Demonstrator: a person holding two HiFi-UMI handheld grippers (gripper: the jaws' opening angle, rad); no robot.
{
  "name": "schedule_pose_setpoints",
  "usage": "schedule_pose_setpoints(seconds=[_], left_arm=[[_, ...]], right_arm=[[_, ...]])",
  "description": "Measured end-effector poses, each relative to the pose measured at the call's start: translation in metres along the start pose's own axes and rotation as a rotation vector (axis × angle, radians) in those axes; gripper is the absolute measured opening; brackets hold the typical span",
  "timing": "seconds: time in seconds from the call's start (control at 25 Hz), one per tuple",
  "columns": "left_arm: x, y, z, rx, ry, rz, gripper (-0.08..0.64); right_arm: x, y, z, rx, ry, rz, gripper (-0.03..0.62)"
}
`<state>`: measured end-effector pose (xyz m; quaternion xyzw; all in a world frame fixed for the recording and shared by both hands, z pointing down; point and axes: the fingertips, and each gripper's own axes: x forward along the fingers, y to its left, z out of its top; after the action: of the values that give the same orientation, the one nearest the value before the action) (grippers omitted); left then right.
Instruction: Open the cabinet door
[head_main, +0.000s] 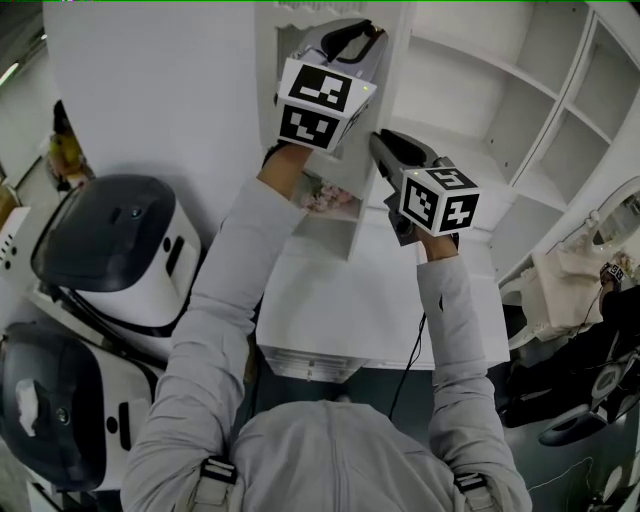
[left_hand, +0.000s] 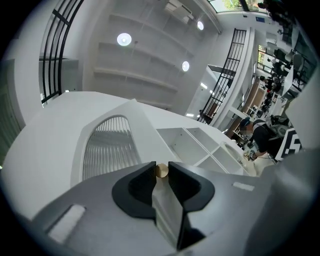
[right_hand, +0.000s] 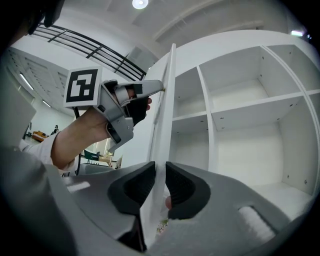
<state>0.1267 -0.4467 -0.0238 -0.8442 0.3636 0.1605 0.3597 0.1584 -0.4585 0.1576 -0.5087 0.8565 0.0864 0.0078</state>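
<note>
left gripper (left_hand: 161, 166) on door knob (left_hand: 161, 171)

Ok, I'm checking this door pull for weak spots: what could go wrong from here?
1. The left gripper pinches the small round knob only at its jaw tips; it might slip off as the cabinet door swings.
2. The right gripper clamps the same door's thin edge; if the two grippers pull along different arcs, the door could twist.
</note>
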Motion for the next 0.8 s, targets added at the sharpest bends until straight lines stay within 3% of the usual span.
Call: schedule_pose_setpoints(seconds=[0.44, 0.8], left_arm=[[-0.059, 0.026, 0.022, -0.095, -0.053, -0.066, 0.103], [-0.102, 0.057, 0.032, -0.130, -0.060, -0.073, 0.117]], right_arm=[[-0.009, 0.074, 0.010, 0.045, -0.016, -0.024, 0.064], [0.003, 0.131, 0.016, 0.009, -0.025, -0.055, 0.074]])
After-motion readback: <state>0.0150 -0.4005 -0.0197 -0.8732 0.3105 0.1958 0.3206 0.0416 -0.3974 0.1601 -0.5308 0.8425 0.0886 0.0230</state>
